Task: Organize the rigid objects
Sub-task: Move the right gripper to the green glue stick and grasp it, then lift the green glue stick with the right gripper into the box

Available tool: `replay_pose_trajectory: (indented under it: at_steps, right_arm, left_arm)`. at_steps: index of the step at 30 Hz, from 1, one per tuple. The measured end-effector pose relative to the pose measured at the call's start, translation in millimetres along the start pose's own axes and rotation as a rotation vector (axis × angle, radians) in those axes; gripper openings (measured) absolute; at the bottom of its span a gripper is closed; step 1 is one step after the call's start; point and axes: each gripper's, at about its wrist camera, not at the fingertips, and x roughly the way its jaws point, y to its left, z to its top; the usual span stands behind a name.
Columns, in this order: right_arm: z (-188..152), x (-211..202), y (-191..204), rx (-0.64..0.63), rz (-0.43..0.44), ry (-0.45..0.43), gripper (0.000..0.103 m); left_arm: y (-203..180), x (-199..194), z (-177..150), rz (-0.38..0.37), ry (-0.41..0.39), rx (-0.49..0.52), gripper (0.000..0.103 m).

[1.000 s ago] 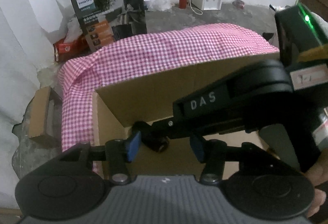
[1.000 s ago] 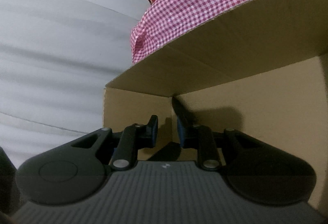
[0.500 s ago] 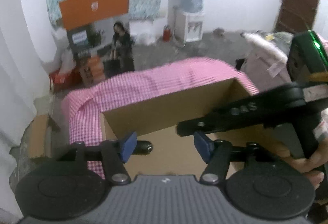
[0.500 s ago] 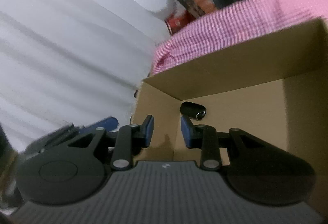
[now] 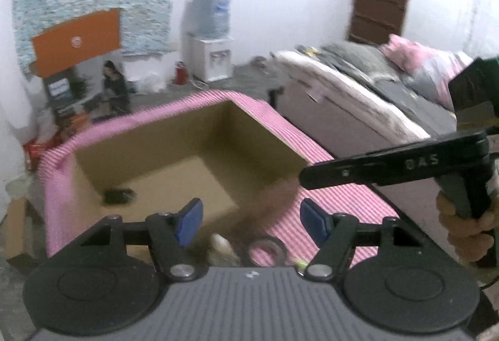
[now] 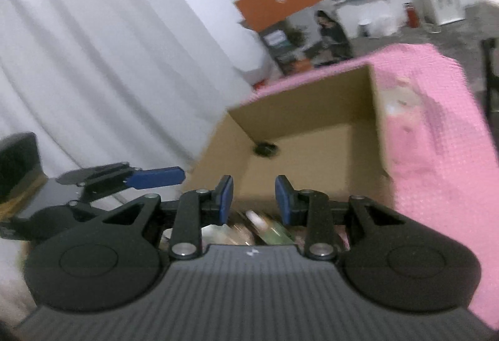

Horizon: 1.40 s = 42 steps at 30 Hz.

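From the left wrist camera, the left gripper (image 5: pixel 248 221) stood wide open with nothing between its blue pads (image 5: pixel 188 221). Beyond it sat an open cardboard box (image 5: pixel 265 135) on a pink checked cloth (image 5: pixel 343 200), and a small dark cylinder (image 5: pixel 118 195) lay on the box floor near the far left corner. A roll of tape (image 5: pixel 266 249) lay just below the fingers — blurred.

From the right wrist camera, the right gripper (image 6: pixel 254 200) was partly open and empty, held above the box (image 6: pixel 215 154). The dark cylinder (image 6: pixel 265 148) lay in the box's back corner; the items under the fingers were too blurred to name.
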Motion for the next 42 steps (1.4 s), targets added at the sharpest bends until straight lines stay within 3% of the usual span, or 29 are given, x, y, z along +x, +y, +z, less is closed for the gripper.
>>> replay_pose_trajectory:
  at_steps: [4,8,15,18,23,30,35,42]
  right_arm:
    - [-39.3,1.1,-26.3,0.012,-0.099,0.059,0.029]
    - [-66.1,22.0,-50.9,0.026,-0.172,0.147,0.029]
    - [-89.0,53.5,-62.4,-0.011,-0.198,0.288,0.025]
    - [-88.4,62.4,-60.5,-0.028,-0.192,0.327,0.022]
    - [-92.0,81.6,-65.2,-0.028,-0.178,0.387,0.015]
    - [-92.4,72.7,-72.9,0.033,-0.184,0.375,0.014]
    - [-95.4,60.8,-86.0,0.119,-0.188,0.355,0.014]
    - [-100.4,50.6,-102.0,0.234,-0.149,0.34,0.014]
  left_arm:
    - [-34.0,26.7,-33.1,-0.068,0.05,0.033,0.068]
    - [-56.3,59.9,-57.2,-0.133,0.119,0.034,0.056]
    - [-71.4,95.4,-74.0,-0.204,0.183,0.029,0.035]
    - [-74.2,109.2,-76.5,-0.203,0.215,0.034,0.032]
    - [-72.6,122.8,-79.0,-0.198,0.25,0.026,0.032]
    - [-71.5,133.9,-76.2,-0.197,0.274,0.008,0.032]
    - [-72.5,143.5,-73.7,-0.211,0.297,-0.01,0.039]
    - [-76.4,150.0,-73.4,-0.2,0.295,-0.008,0.042]
